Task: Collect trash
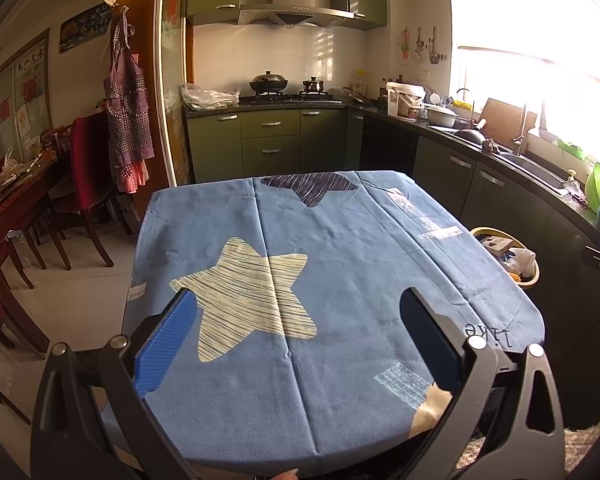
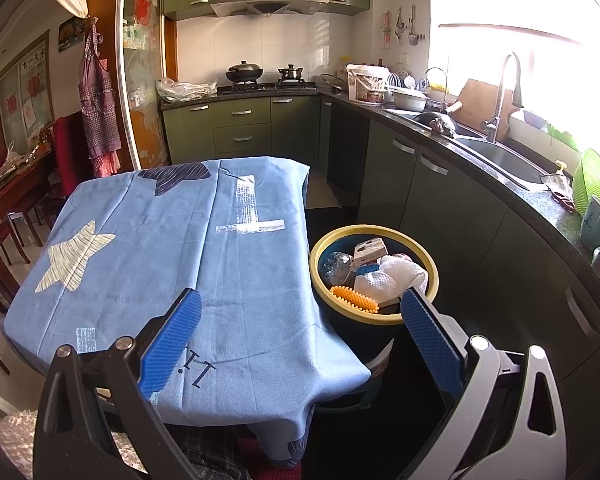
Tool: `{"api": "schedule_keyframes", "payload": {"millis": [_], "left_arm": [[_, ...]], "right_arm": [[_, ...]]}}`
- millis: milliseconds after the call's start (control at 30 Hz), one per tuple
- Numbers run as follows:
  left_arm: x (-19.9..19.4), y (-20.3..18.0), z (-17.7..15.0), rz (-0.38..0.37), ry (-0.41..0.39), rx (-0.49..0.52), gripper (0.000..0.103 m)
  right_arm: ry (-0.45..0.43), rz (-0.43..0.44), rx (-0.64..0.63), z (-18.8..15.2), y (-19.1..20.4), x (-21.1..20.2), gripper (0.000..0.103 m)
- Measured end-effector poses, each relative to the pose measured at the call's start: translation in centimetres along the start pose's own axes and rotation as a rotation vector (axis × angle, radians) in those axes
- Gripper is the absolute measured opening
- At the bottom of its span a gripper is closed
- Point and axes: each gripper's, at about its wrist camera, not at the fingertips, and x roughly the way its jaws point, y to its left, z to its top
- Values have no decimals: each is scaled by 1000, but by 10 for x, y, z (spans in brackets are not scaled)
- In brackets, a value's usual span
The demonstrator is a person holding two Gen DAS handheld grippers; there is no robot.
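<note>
Blue ribbed pads fill the bottom of both views, and both tools are spread wide with nothing between their fingers. Left gripper [image 1: 298,328] hangs over the blue tablecloth [image 1: 340,264], right above the pale striped star [image 1: 248,292] printed on it. Over on the other side, the right gripper [image 2: 300,330] straddles the cloth's corner and the bin [image 2: 374,318], which stands on the floor just beside the table, between it and the dark cabinets [image 2: 460,208]. Inside that yellow-rimmed bin sits the trash: a crumpled white cloth [image 2: 392,276], an orange spiky roller [image 2: 354,299], a clear plastic bottle [image 2: 337,266] and a small cardboard box [image 2: 370,249], all piled together and touching. From the left view the bin [image 1: 530,280] peeks out past the table's right edge, its contents partly hidden.
</note>
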Motion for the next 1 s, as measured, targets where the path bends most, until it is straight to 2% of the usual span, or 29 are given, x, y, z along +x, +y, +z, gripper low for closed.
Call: {"api": "schedule_keyframes", "payload": {"millis": [1000], "left_arm": [[5, 6, -2, -14, 14, 15, 97]], "right_arm": [[16, 0, -2, -4, 3, 9, 98]]}}
